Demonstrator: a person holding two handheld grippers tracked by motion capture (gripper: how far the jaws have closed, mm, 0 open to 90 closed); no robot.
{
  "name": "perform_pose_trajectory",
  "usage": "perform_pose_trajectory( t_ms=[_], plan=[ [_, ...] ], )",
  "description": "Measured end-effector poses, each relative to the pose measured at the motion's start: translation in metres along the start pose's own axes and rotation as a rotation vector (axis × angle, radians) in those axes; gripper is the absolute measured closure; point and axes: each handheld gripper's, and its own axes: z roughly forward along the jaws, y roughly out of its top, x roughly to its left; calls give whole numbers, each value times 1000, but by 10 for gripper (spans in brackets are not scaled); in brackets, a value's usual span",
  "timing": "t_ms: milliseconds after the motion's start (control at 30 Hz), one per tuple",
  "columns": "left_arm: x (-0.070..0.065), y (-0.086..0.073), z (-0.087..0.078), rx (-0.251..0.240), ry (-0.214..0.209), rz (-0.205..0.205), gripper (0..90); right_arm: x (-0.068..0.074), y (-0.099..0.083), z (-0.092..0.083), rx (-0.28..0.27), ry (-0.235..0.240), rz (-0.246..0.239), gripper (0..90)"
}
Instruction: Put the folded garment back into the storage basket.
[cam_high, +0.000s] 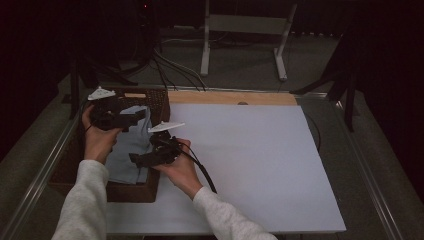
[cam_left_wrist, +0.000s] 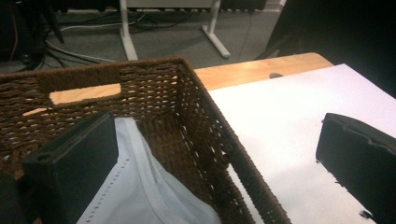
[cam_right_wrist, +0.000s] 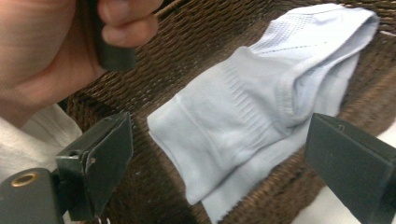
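Observation:
A light blue sock (cam_high: 131, 150) lies in a dark brown wicker basket (cam_high: 159, 102) at the table's left. My left gripper (cam_high: 131, 119) hovers over the far part of the basket. In the left gripper view it (cam_left_wrist: 215, 177) is open, its jaws straddling the basket's right wall (cam_left_wrist: 233, 149), with the sock (cam_left_wrist: 140, 186) by the left jaw. My right gripper (cam_high: 139, 159) reaches in over the basket's right rim. It (cam_right_wrist: 224, 168) is open just above the folded sock (cam_right_wrist: 252, 116), one jaw on each side and nothing held.
A large white board (cam_high: 250, 160) covers the table to the right of the basket, with a wooden strip (cam_high: 230, 97) along its far edge. Cables and a white stand's legs (cam_high: 280, 60) lie on the floor beyond. A hand (cam_right_wrist: 42, 51) holds the left gripper's handle close by.

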Motion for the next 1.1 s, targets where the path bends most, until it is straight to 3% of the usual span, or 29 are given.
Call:
perform_pose_trajectory(
  t_ms=[333,1100],
  plan=[
    [-12,-5,0,-9,-29,7,0,-15,-2,-14,-15,-21,-5,84],
    [-40,-23,1,-3,-51,46,0,-50,-16,-49,-41,-77,-2,83]
  ],
)
